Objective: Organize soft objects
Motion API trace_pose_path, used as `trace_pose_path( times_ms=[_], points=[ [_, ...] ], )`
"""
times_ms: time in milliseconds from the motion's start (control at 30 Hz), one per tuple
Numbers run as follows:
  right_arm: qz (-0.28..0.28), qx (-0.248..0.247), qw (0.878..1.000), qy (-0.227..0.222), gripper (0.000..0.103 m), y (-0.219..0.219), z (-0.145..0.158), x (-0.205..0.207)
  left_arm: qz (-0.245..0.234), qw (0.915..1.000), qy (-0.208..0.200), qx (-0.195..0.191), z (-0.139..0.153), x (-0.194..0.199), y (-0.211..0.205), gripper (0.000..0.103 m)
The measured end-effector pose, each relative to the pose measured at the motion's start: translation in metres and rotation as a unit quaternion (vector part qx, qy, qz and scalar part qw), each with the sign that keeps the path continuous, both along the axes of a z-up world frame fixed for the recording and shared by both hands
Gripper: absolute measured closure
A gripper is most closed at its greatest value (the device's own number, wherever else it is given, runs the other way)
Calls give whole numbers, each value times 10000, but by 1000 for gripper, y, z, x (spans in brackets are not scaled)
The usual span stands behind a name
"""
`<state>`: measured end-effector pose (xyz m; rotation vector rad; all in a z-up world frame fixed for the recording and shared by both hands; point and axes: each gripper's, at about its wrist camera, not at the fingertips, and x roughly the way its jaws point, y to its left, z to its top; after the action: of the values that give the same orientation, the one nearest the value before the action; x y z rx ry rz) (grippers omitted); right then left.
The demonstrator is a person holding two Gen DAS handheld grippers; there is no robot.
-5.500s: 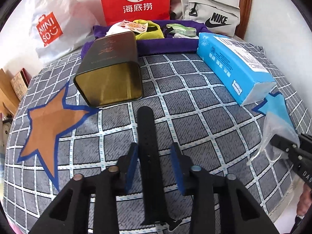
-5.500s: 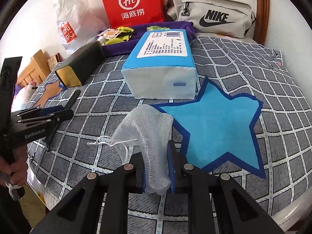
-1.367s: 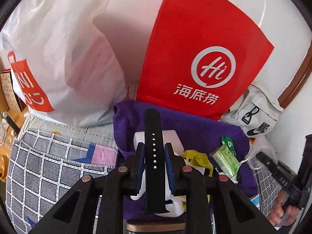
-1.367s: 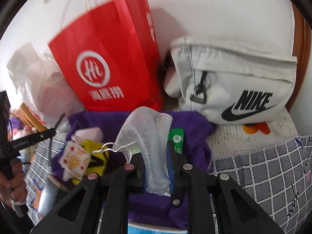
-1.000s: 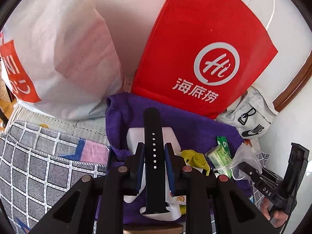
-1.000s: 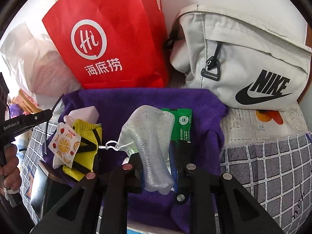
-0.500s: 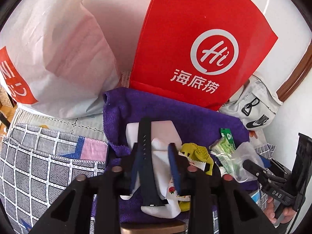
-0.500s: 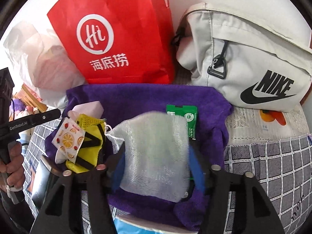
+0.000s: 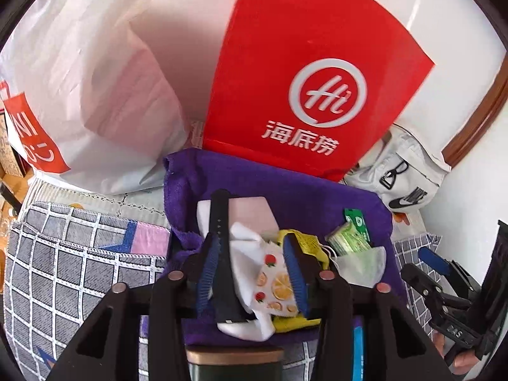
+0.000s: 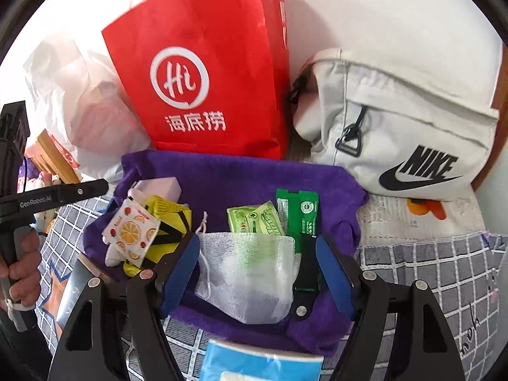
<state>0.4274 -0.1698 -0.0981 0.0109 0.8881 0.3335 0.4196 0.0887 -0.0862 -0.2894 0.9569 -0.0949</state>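
A purple towel (image 9: 254,181) (image 10: 228,174) lies at the far end of the bed and holds several soft items. My left gripper (image 9: 252,277) is open over it; the black strap (image 9: 222,254) lies loose between its fingers on a white and pink item (image 9: 250,209). My right gripper (image 10: 257,273) is open around the white mesh pouch (image 10: 250,270), which lies flat on the towel over green packets (image 10: 257,217). An orange-print pouch (image 10: 130,230) and a yellow net item (image 10: 168,219) lie at the towel's left.
A red paper bag (image 9: 304,89) (image 10: 206,73) stands behind the towel, a white plastic bag (image 9: 85,95) to its left, a white Nike bag (image 10: 397,133) to its right. A blue tissue pack (image 10: 260,362) and a dark tin (image 9: 235,365) lie just in front. Grey checked blanket (image 9: 79,270) covers the bed.
Both grippers carried their items from the blanket to the purple towel. In the last half second both opened wide; the strap and the mesh pouch now lie released on the towel.
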Motion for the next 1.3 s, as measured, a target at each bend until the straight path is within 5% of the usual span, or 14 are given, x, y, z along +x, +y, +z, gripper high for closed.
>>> trace_pose_path(
  times_ms=[67,300,500,600,833,1033,1300],
  points=[
    [-80,63,9999,-12,24,-2,6,-10,10,9999,-150,38,5,-9,-5,44],
    [-127,-62,9999,47,24,-4,18,-56,46,10000,-15,70,10,-49,-12,43],
    [-184,158,9997,52,24,-8,30,-108,203,9989,-119,400,24,-109,-13,31],
    [-266,63,9996,-28,11,-8,36,-140,300,9979,-191,550,30,-144,-18,27],
    [-355,-39,9993,-77,5,-19,41,-206,308,9944,-351,945,48,-222,-39,21],
    [-485,-71,9984,-295,4,-29,55,-262,168,9957,-549,721,62,-280,-65,12],
    [-627,-259,9970,-384,4,-44,71,-327,52,9923,-797,947,80,-345,-101,6]
  ],
)
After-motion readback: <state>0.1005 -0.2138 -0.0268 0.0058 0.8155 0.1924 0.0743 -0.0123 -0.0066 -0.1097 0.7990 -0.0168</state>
